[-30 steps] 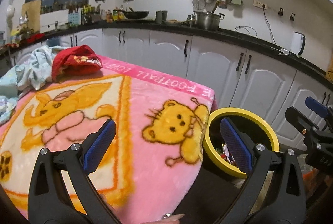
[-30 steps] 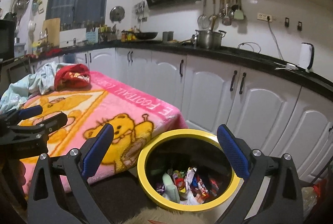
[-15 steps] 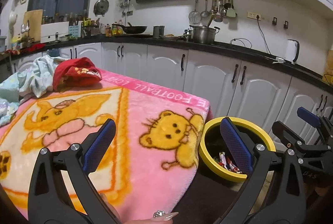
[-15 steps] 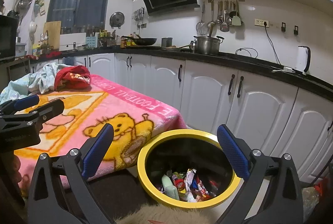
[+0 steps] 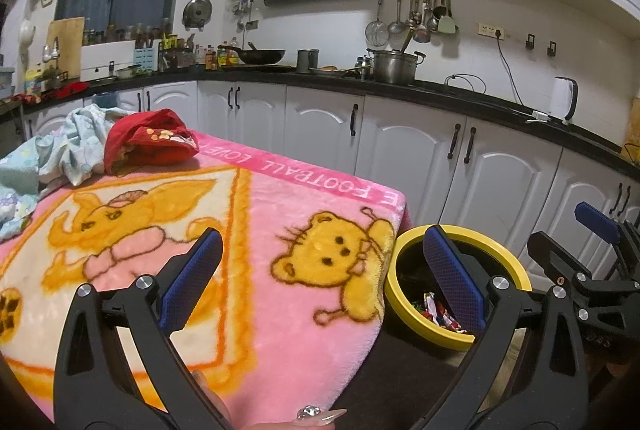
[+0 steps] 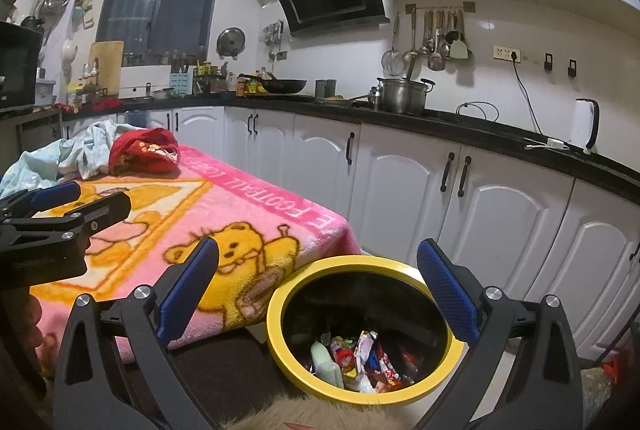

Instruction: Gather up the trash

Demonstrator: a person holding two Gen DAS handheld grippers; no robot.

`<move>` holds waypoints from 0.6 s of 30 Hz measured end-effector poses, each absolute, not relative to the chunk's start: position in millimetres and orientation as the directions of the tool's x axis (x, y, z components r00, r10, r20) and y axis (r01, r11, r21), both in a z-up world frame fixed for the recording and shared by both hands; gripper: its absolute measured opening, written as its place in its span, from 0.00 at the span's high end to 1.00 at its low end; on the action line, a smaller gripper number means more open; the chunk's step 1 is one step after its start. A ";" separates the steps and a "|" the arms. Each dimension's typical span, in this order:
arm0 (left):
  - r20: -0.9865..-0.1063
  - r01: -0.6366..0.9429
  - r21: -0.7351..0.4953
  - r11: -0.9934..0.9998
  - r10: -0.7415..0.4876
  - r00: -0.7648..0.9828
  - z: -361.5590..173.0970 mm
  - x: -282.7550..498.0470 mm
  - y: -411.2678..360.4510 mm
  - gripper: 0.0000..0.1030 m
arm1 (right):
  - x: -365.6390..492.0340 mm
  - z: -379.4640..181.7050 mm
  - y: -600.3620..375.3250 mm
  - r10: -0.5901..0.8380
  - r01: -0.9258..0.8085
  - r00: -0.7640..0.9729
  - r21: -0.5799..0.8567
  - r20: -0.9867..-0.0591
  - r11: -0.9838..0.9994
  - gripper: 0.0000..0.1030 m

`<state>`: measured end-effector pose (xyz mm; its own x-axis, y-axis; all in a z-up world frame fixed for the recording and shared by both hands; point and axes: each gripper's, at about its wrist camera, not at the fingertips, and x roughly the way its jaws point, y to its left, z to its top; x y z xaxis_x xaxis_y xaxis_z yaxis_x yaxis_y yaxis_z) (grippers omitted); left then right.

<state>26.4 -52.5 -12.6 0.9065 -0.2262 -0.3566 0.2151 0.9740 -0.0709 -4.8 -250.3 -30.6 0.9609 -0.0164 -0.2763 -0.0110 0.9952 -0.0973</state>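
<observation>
A yellow-rimmed bin [image 6: 412, 396] stands on the floor by the table's corner, with several crumpled wrappers [image 6: 360, 354] lying in its bottom. The same bin [image 5: 516, 266] shows at the right of the left wrist view. My right gripper [image 6: 318, 282] hangs open above the bin's near side, nothing between its blue pads. My left gripper [image 5: 320, 266] is open too, over the pink cartoon blanket [image 5: 280, 214] at the table's right end, holding nothing. Each gripper shows in the other's view: the right gripper [image 5: 576, 238] at the right edge, the left gripper [image 6: 80, 200] at the left.
A red cloth [image 5: 148, 142] and pale blue clothes [image 5: 68, 150] lie at the table's far left. White cabinets [image 6: 500, 222] under a black worktop run behind, with a pot [image 6: 402, 96], a wok and a kettle [image 6: 584, 126]. A fingertip [image 5: 320, 416] shows at the bottom edge.
Both grippers have risen and drawn back, so the bin looks lower and smaller. Both stay open and hold nothing.
</observation>
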 end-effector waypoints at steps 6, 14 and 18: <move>-0.358 0.217 -0.070 0.974 -0.228 0.906 -12.7 26.7 -52.4 0.11 | -4.6 -30.8 -249.8 -0.017 -0.010 0.961 -0.098 -0.277 0.995 0.06; -0.355 0.217 -0.068 0.974 -0.227 0.907 -13.0 24.8 -52.0 0.10 | -4.9 -31.1 -250.6 -0.017 -0.010 0.961 -0.097 -0.277 0.995 0.06; -0.353 0.214 -0.069 0.974 -0.225 0.908 -12.9 24.7 -52.1 0.11 | -4.9 -31.2 -250.5 -0.017 -0.011 0.961 -0.098 -0.276 0.995 0.06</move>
